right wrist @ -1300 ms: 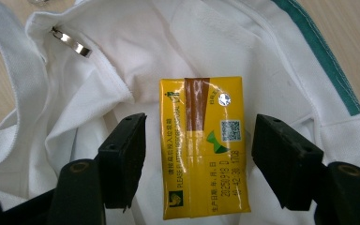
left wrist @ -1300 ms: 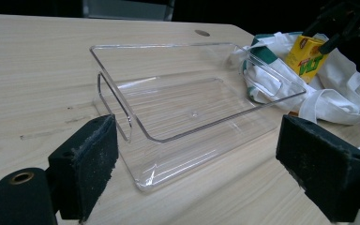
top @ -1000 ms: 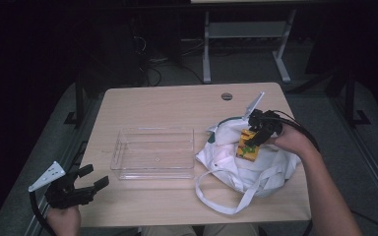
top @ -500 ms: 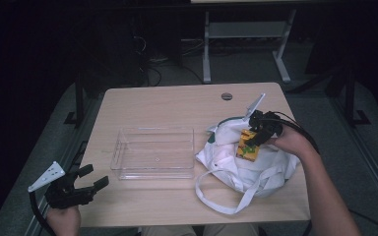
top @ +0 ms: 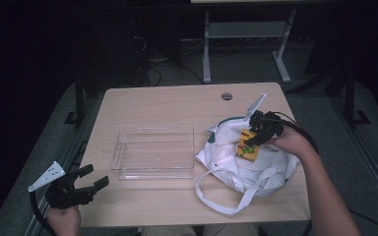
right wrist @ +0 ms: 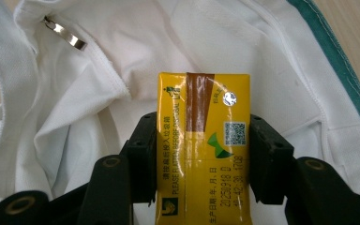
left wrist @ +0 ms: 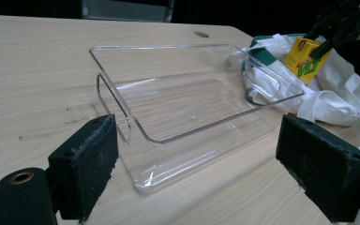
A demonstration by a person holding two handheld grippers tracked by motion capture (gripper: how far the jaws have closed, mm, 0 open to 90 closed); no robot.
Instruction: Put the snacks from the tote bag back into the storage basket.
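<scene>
At the far left we hold the left tool [top: 89, 181] just off the near left corner of the tabletop [top: 167, 101], hanging past the edge, its jaws spread wide with nothing between them. In the left gripper view its two black pads [left wrist: 88, 161] stand well apart above the wood, framing the tray beyond.

Moving right, a clear plastic tray [top: 153, 152] sits on the tabletop, left of centre, with nothing inside it. From the left gripper view the tray [left wrist: 122, 101] lies open side up, its near corner just ahead of our left pad and its far end close beside the bag.

Farther right lies a white cloth bag [top: 226, 157] with a green trim, crumpled on the right half of the tabletop, its long strap looping toward the near edge. In the left gripper view the bag [left wrist: 347, 93] touches or nearly touches the tray's far end; we cannot tell which.

Above the bag's opening, our right tool [top: 251, 142] grips a yellow carton [top: 247, 149], holding it upright over the white cloth. In the right gripper view the jaws press on both sides of the carton [right wrist: 201, 140], which shows a brown strip, a small silver spot, a printed code and a date line. The right tool [right wrist: 201, 161] is clenched on it, with the bag [right wrist: 98, 108] spread beneath and a small metal tab [right wrist: 66, 35] at the upper left.
</scene>
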